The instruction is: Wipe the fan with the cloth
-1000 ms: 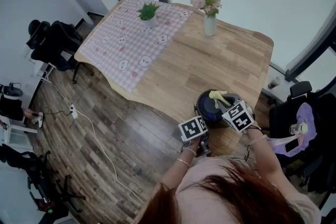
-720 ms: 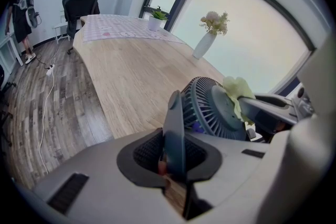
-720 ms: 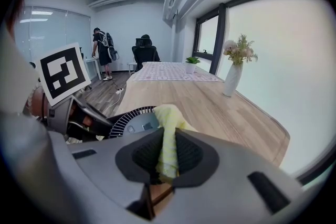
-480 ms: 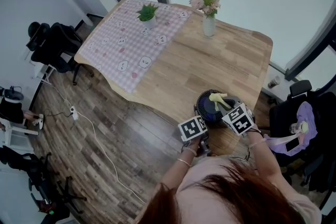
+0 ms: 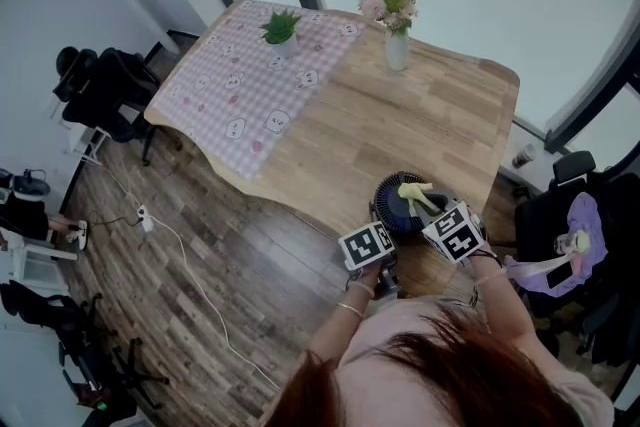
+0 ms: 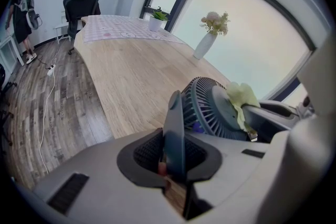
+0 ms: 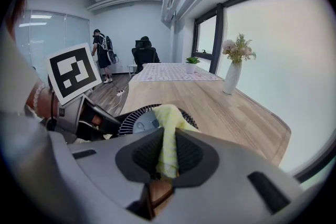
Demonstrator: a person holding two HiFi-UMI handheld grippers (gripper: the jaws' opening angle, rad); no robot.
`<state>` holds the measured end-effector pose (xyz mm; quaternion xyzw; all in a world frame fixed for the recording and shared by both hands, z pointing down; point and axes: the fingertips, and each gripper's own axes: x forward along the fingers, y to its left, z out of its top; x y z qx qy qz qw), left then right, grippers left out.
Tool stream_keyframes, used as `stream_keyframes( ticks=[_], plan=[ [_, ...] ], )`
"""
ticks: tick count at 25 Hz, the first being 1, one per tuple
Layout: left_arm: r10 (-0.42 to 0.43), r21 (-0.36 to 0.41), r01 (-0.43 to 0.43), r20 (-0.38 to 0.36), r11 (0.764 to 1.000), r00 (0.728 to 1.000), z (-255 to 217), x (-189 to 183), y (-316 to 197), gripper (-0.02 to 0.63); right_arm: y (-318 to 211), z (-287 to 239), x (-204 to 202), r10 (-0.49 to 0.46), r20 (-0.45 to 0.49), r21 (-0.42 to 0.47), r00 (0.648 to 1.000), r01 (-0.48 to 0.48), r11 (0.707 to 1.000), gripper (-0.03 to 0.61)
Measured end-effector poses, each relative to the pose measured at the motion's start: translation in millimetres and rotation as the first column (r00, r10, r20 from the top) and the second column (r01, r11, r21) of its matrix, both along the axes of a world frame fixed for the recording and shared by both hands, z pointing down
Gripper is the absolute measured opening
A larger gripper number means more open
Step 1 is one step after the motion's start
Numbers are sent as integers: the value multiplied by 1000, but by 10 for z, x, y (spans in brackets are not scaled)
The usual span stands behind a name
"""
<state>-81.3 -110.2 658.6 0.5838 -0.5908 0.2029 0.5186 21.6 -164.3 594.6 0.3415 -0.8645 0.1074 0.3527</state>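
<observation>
A small dark fan [image 5: 403,205] stands near the front edge of the wooden table [image 5: 420,115]. My left gripper [image 6: 176,152] is shut on the fan's thin dark stand plate [image 6: 174,123], which stands upright between the jaws. The round grille [image 6: 207,107] rises just past it. My right gripper [image 7: 167,152] is shut on a yellow cloth [image 7: 168,128] that drapes over the grille [image 7: 131,120]. In the head view the cloth [image 5: 417,193] lies on the fan's top. The two marker cubes sit close together at the fan's near side.
A vase of flowers [image 5: 396,45] and a small potted plant [image 5: 281,25] stand at the table's far end, the plant on a pink checked cloth [image 5: 250,85]. Office chairs [image 5: 560,235] stand right and far left. A cable [image 5: 190,275] runs across the floor. A person [image 7: 101,55] stands far off.
My right gripper has drawn the cloth a little toward me over the fan. The left gripper and the fan have stayed put.
</observation>
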Motion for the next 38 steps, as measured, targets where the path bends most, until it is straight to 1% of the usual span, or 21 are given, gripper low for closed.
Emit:
stream_keyframes(
  ticks=[4,11,23,38],
  plan=[
    [0,6,0,2,1000,1000,-1,-25,-14,58,18,7,-18,-1,10,-10,1000,1,1000,51],
    [2,10,-2,6,1000,1000,-8,-6,-16,58,72,10,-21,-29,12,-16,999,30,999,51],
    [15,19,-15,8,1000,1000,-3,0,-11,58,179,10,-70,-63,3,-42,998,64,997,51],
    [42,23,-43,8,999,999,-18,-6,1,58,276,1,-274,-118,-4,-60,993,118,991,51]
  ],
)
